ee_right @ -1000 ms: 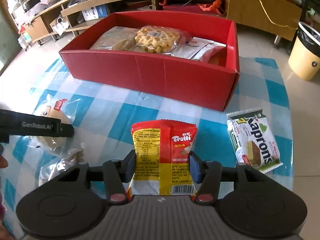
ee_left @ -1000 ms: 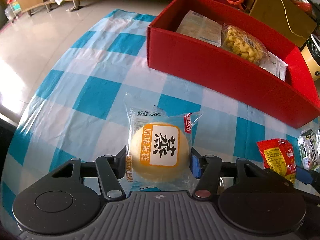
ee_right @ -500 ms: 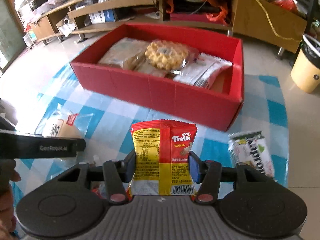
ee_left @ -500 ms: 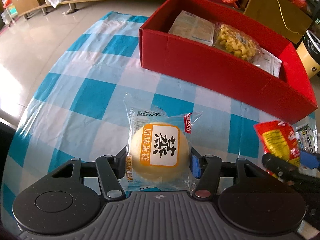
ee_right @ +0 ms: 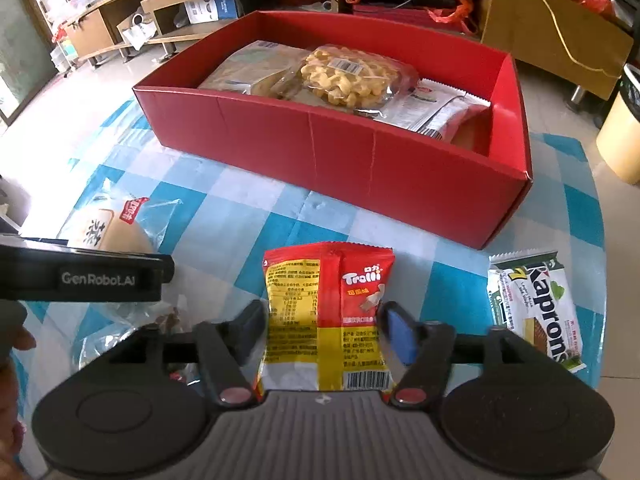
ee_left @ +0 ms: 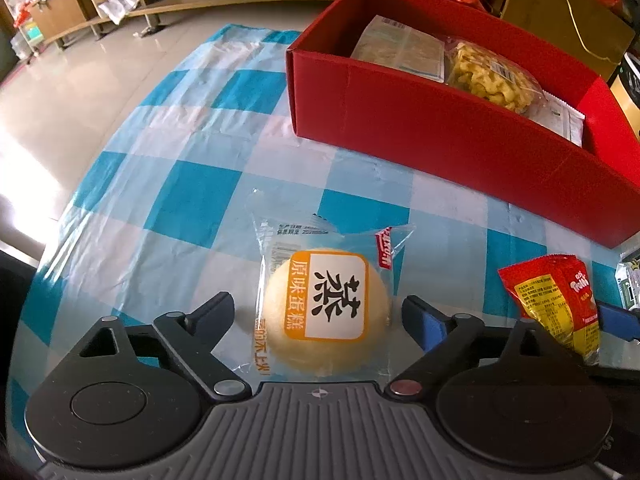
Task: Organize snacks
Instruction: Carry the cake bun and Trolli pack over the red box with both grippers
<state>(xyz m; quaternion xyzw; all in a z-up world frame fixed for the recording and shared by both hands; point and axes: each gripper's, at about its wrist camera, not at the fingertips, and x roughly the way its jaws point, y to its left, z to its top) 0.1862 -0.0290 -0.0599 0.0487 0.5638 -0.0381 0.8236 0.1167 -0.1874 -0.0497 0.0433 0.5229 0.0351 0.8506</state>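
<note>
A round yellow cake (ee_left: pixel 326 308) in a clear wrapper lies on the blue-checked cloth (ee_left: pixel 200 184) between the fingers of my left gripper (ee_left: pixel 318 316). Its jaws are opening and both pads stand clear of the cake. A red and yellow Trolli pack (ee_right: pixel 328 312) lies between the fingers of my right gripper (ee_right: pixel 322 320). Those jaws are opening too, and the pads sit just off the pack's edges. The red box (ee_right: pixel 360 152) behind holds a waffle pack (ee_right: pixel 348 76) and several other packets. The Trolli pack (ee_left: pixel 552 308) also shows at the right of the left wrist view.
A green and white Kaprons wafer pack (ee_right: pixel 532 308) lies to the right of the Trolli pack. A clear packet (ee_right: pixel 104 344) lies under the left gripper's finger (ee_right: pixel 88 280). A yellow bin (ee_right: pixel 620 128) stands on the floor at the right. Shelves run along the back.
Both grippers' jaws have spread apart and let go of the cake and the Trolli pack. The Trolli pack, raised half a second ago, now rests on the cloth.
</note>
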